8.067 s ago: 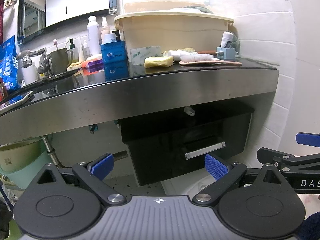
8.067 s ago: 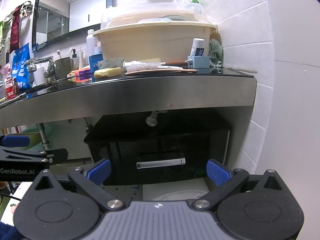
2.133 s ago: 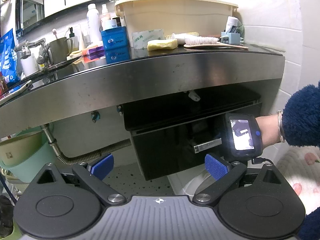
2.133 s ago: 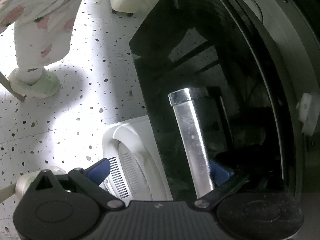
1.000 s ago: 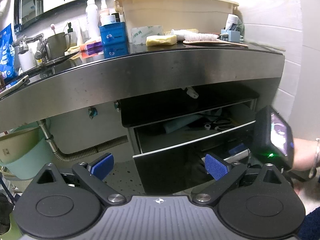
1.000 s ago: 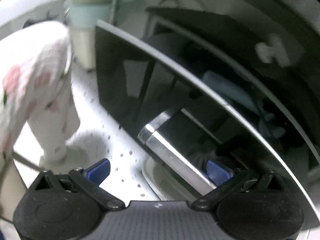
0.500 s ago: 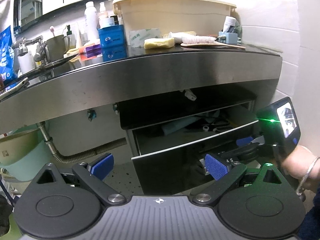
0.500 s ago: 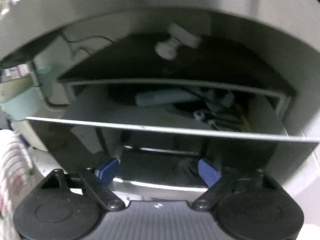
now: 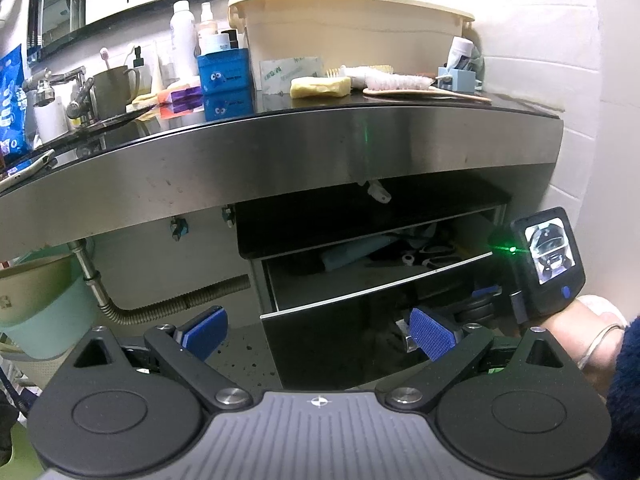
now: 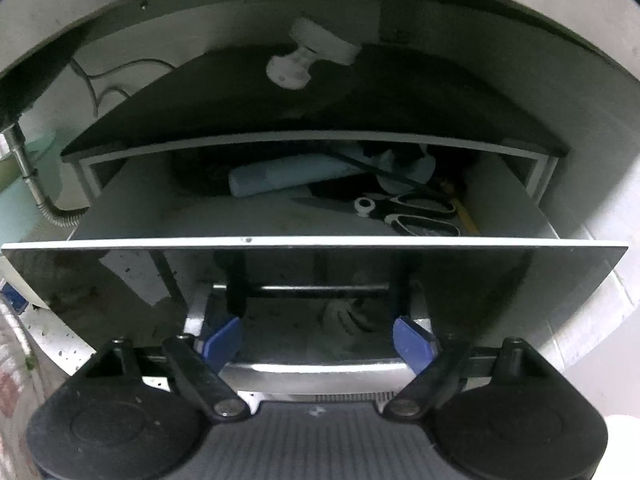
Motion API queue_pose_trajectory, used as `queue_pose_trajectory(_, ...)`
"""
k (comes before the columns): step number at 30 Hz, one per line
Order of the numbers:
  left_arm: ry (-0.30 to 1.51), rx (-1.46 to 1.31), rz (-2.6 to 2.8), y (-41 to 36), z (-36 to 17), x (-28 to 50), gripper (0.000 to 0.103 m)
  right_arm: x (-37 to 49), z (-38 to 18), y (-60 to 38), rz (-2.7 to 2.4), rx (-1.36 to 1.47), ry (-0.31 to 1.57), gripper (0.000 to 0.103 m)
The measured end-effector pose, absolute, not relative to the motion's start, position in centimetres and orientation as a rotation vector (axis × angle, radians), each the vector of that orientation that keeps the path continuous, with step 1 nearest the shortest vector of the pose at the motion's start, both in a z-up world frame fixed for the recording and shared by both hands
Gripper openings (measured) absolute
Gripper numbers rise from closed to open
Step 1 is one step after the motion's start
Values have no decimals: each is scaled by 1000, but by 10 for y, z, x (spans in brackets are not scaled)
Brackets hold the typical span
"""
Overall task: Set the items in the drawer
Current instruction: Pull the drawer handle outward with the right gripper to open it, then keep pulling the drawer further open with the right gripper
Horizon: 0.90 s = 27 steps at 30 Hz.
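The black glossy drawer (image 9: 360, 320) under the steel-edged counter stands pulled out; it also fills the right wrist view (image 10: 320, 272). Inside lie a pale blue tube (image 10: 288, 178) and black-handled scissors (image 10: 404, 210). My right gripper (image 10: 318, 340) is open, low in front of the drawer front, its fingers on either side of the chrome handle (image 10: 316, 366). It shows at the right of the left wrist view (image 9: 486, 294). My left gripper (image 9: 318, 328) is open and empty, back from the drawer. On the counter lie a yellow soap bar (image 9: 320, 87) and a brush (image 9: 396, 80).
A beige tub (image 9: 348, 32), blue box (image 9: 224, 76), bottles and a cup crowd the countertop. A tap (image 9: 60, 84) is at the left. A green bin (image 9: 36, 312) and a corrugated drain hose (image 9: 176, 304) stand left of the drawer. A tiled wall (image 9: 592, 160) is on the right.
The right gripper has pulled the drawer from shut to open and turned level, facing it. Since half a second ago the drawer is out slightly further. The left gripper has barely moved.
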State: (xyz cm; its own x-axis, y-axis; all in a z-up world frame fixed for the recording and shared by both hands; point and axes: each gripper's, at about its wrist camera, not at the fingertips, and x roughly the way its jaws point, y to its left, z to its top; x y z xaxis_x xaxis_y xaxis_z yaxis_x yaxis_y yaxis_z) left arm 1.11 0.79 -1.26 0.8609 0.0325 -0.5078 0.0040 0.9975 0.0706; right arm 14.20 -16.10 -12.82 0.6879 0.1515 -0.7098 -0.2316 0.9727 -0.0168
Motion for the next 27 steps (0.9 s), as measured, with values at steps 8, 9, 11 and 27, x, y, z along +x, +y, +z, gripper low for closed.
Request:
queue_pose_trajectory(8, 528, 64, 14, 9, -12, 11, 99, 143, -135, -161, 218, -118, 779, 93)
queue_pose_trajectory(9, 528, 66, 12, 9, -12, 11, 99, 143, -136, -162, 221, -118, 776, 94)
queue_pose_trajectory(11, 526, 71, 8, 7, -11, 11, 99, 143, -138, -161, 225, -117, 770, 96)
queue_pose_trajectory(27, 513, 72, 15, 9, -9, 10, 99, 143, -142, -158, 221, -108, 753, 103)
